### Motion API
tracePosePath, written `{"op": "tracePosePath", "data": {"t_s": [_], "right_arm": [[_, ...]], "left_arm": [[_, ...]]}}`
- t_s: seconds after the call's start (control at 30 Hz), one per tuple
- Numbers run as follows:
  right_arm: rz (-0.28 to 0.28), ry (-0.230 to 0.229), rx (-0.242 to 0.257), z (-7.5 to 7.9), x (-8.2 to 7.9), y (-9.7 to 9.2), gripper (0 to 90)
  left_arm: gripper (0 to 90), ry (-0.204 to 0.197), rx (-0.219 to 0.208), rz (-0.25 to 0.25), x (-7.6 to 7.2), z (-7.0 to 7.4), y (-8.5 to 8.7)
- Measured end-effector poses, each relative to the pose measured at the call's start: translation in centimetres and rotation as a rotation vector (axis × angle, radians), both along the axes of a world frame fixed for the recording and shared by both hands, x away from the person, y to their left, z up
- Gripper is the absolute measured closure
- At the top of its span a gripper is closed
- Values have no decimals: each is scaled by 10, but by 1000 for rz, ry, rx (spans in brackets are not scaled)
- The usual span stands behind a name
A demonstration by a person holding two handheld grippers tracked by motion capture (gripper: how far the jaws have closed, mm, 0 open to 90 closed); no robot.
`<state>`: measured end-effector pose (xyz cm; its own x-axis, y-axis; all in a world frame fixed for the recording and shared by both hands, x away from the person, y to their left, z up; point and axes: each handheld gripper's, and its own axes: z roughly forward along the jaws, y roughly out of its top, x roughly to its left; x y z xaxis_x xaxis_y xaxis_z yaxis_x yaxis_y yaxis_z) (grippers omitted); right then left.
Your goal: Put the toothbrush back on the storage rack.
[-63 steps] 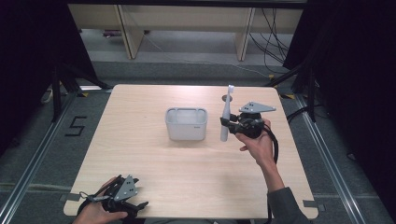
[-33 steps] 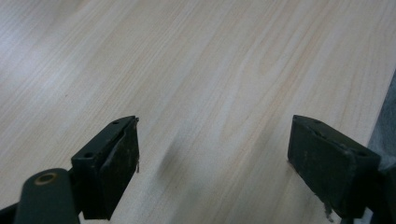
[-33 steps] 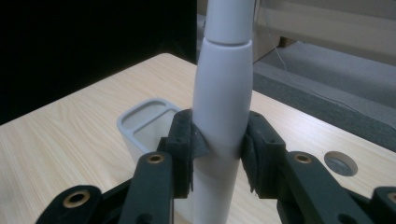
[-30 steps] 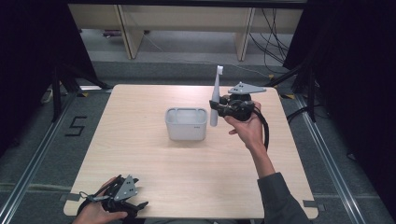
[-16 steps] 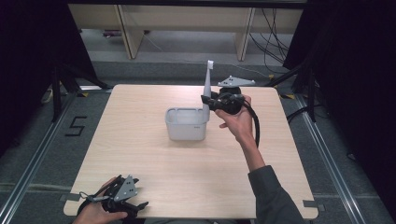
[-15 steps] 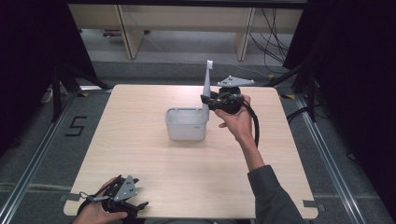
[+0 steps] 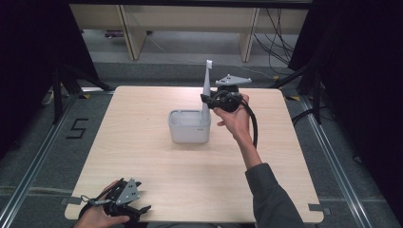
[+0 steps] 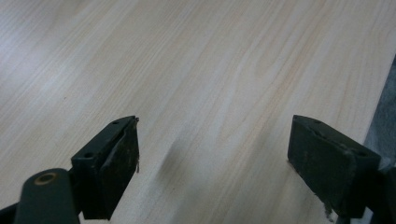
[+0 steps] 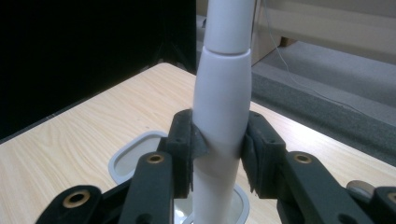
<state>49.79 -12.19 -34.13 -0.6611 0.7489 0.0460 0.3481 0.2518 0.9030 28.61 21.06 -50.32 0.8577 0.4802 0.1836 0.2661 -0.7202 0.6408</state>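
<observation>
Right tongs (image 9: 219,154) grip toothbrush (image 9: 223,107), upright over cup (image 7: 189,126)

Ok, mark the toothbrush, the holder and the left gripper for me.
toothbrush (image 9: 222,116), right gripper view, on the white handle just above the jaws.
holder (image 7: 189,134), high view, on its front wall.
left gripper (image 8: 212,168), left gripper view, midway between its open jaws above the table.

We see our left gripper (image 8: 212,168) with its two black jaws spread wide apart just above the pale wooden table (image 8: 201,70), nothing between them, and the table's edge beside the right-hand jaw.
</observation>
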Motion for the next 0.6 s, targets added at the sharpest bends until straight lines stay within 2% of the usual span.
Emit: {"op": "tracePosePath", "data": {"t_s": [0.03,0.13,0.27,0.3,0.4,0.47,0.6], "right_arm": [[0,-9,-14,0,1,0,669],[-5,2,-8,-3,5,1,669],[-18,-8,-15,-5,7,1,669],[-17,16,-8,-7,7,1,669],[-30,26,2,-10,9,4,669],[-26,23,-21,-12,10,4,669],[-30,39,-21,-14,11,5,669]], "left_arm": [[164,-1,2,0,0,0,0],[164,0,1,-1,0,0,0],[163,0,2,1,0,0,0],[163,0,-1,-1,0,0,0],[164,0,0,1,0,0,0],[164,0,0,-1,0,0,0],[164,0,0,-1,0,0,0]]}}
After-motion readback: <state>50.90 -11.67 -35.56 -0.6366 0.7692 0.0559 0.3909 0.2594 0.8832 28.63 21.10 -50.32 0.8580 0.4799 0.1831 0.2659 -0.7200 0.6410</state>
